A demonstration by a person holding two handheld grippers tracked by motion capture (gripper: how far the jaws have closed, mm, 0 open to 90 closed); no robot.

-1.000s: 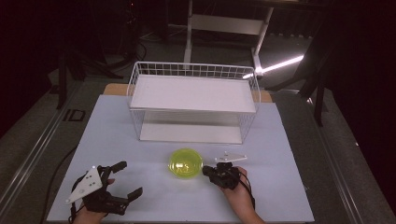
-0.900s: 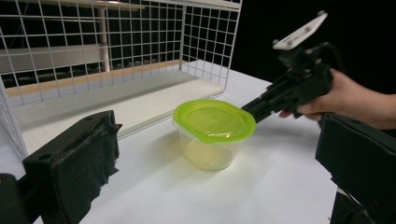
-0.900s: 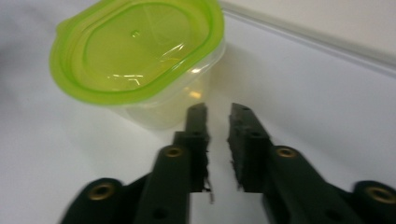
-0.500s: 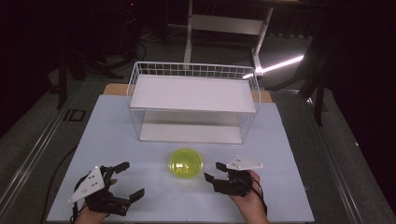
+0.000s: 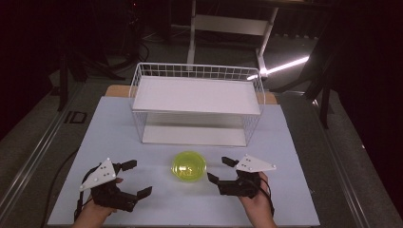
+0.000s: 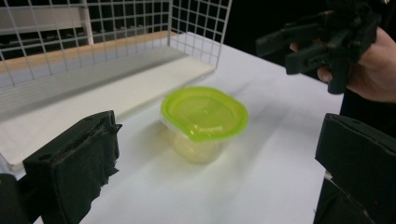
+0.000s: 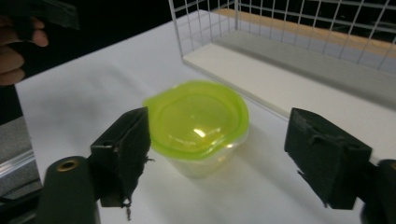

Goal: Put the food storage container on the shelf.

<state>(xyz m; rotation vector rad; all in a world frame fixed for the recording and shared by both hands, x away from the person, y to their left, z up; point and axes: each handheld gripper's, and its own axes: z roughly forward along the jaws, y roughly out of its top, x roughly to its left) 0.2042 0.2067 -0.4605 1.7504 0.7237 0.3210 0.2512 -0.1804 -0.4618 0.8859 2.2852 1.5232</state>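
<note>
Both grippers stand w/ jaws wide apart, nothing btwn the pads: right gripper (image 5: pixel 219 169), its jaws just opened, sits just right of the container (image 5: pixel 189 166), left gripper (image 5: pixel 137 177) near its left, black foam pads rough & torn at the edges. Container is a small clear plastic tub w/ a glossy lime-green lid, roundish w/ a corner tab, upright on the table (image 5: pixel 114 128), a matte white sheet. Behind it a white wire basket (image 5: pixel 197 71) w/ flat white shelf boards; room beyond is dark, grey floor, one bright light streak.
</note>
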